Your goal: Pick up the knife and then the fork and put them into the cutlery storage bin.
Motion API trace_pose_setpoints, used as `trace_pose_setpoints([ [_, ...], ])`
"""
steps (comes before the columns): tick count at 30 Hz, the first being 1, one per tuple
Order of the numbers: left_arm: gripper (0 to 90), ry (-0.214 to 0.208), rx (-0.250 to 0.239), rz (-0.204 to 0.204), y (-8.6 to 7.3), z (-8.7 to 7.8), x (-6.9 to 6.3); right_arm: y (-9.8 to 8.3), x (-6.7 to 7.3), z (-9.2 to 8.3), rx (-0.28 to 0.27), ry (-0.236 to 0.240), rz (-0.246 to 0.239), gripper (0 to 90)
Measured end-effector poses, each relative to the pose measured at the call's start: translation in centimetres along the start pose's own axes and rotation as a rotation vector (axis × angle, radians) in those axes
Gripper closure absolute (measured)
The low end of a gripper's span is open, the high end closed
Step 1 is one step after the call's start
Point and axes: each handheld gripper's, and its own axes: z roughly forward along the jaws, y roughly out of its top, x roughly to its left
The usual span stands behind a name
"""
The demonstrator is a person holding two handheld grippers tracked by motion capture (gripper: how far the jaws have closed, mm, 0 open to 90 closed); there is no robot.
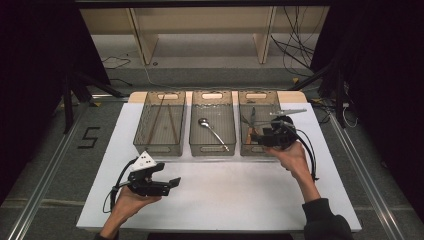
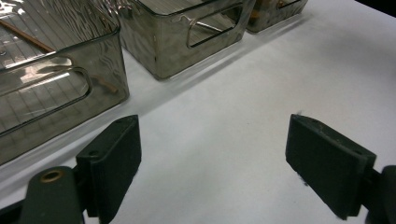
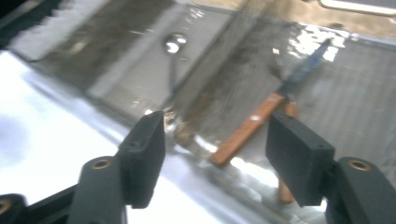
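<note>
Right gripper over right bin; jaws spread, nothing between, knife lying below. Left gripper jaws spread, empty, above table.

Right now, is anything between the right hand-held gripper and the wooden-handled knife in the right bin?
Nothing visible. The right hand-held gripper hangs open over the right bin, and the wooden-handled knife lies on the bin floor just beyond its jaws, uncovered. A second wooden-handled utensil lies beside the knife, not over it.

You see smoky grey-brown translucent bins on a white table, an orange-brown knife handle with what may be a dark blade, a silver spoon, and black grippers.
</note>
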Motion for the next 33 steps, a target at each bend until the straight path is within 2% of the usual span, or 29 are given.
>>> trace_pose_setpoints([
  [5,17.7,-0.007,0.003,-0.001,-0.1,0.0,-0.1,-2.4,2.2,-1.3,-0.047,0.078,-0.036,32.5],
  [13,17.4,-0.013,-0.004,-0.016,-0.4,0.2,0.0,-5.3,4.4,-3.0,-0.123,0.128,-0.075,28.5],
  [26,17.4,-0.023,-0.012,-0.011,-1.0,0.2,-0.2,-9.2,5.6,-4.4,-0.187,0.177,-0.09,25.9],
  [33,17.3,-0.035,-0.015,-0.014,-1.3,0.1,-0.3,-10.9,5.7,-4.5,-0.197,0.179,-0.088,24.1],
])
